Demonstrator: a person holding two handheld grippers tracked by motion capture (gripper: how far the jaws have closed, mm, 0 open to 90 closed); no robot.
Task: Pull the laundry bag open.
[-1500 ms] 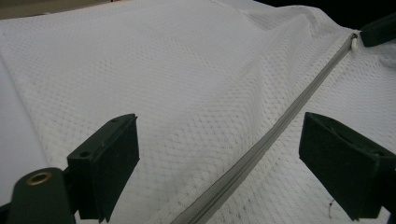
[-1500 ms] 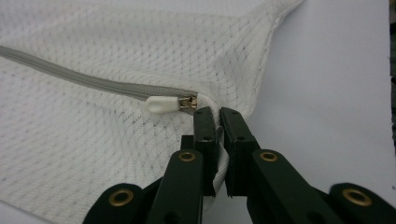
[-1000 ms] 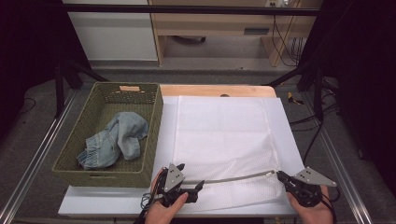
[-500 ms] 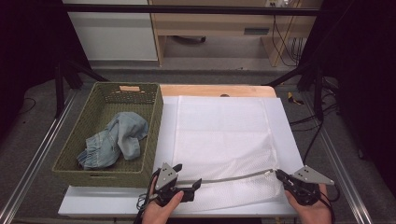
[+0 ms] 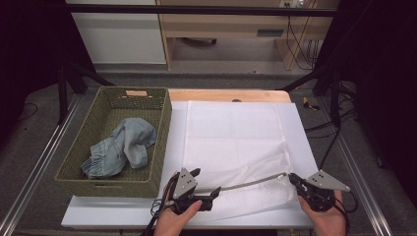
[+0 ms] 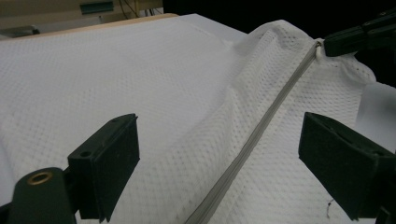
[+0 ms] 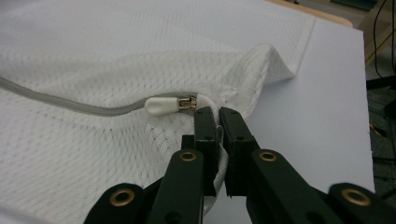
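White mesh laundry bag (image 5: 236, 142) lies zipped on the tabletop (image 5: 305, 142); my right gripper (image 7: 217, 116) fingers pinch its corner beside the zipper pull (image 7: 161, 105), left gripper (image 6: 224, 154) fingers released, unzipping not begun.

The mesh bag (image 5: 231, 147) is showing white with tiny holes and a grey zipper (image 5: 251, 183). The basket (image 5: 88, 132) is looking green, holding blue jeans (image 5: 120, 147).

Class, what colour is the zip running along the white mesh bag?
Grey: the zip shows best in the left gripper view, against the white mesh bag.
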